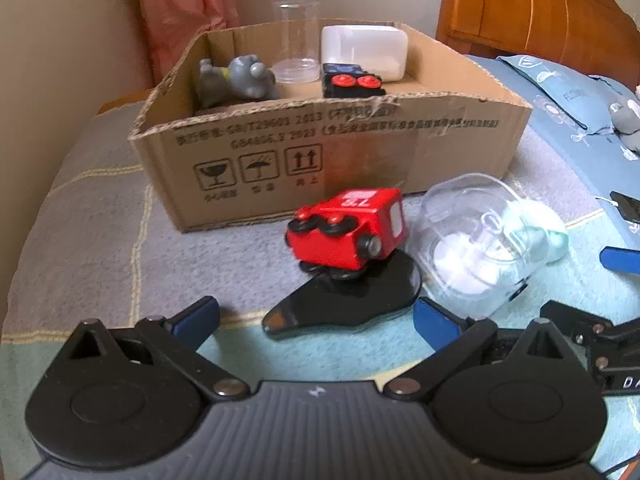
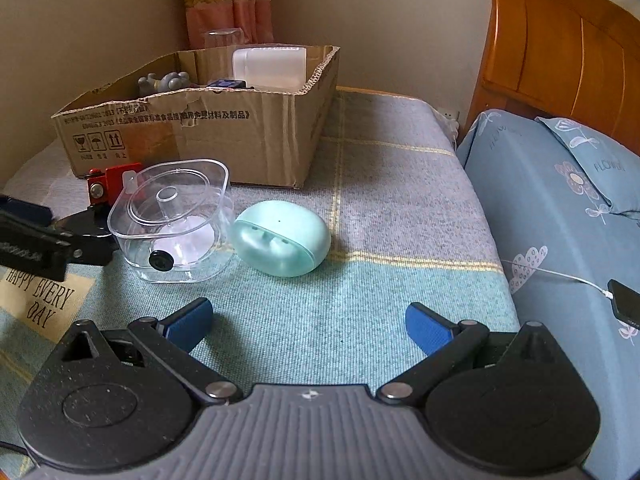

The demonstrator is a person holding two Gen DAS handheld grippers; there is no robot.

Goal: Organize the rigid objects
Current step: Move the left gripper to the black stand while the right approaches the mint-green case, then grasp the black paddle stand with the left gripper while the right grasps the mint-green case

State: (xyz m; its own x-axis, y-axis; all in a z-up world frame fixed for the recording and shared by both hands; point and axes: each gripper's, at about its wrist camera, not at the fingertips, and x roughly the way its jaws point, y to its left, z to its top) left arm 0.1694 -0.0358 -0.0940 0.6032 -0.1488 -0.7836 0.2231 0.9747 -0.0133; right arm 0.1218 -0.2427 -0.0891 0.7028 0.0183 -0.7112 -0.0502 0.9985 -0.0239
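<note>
A cardboard box (image 1: 360, 136) stands on the bed; it also shows in the right wrist view (image 2: 240, 136). Inside lie a grey toy figure (image 1: 240, 80), a clear cup (image 1: 296, 44), a white container (image 1: 364, 50) and a black toy car (image 1: 352, 82). A red toy car (image 1: 348, 228) lies on its side on a flat black piece (image 1: 348, 304). Beside it is a clear plastic container (image 2: 172, 216), then a mint green oval case (image 2: 282, 238). My left gripper (image 1: 316, 318) is open, just short of the red car. My right gripper (image 2: 308, 326) is open and empty, short of the green case.
A blue flowered pillow (image 2: 560, 208) lies on the right with a black phone (image 2: 624, 304) on a white cable. A wooden headboard (image 2: 560, 40) rises behind it. A wall and pink curtain (image 2: 228, 4) stand behind the box.
</note>
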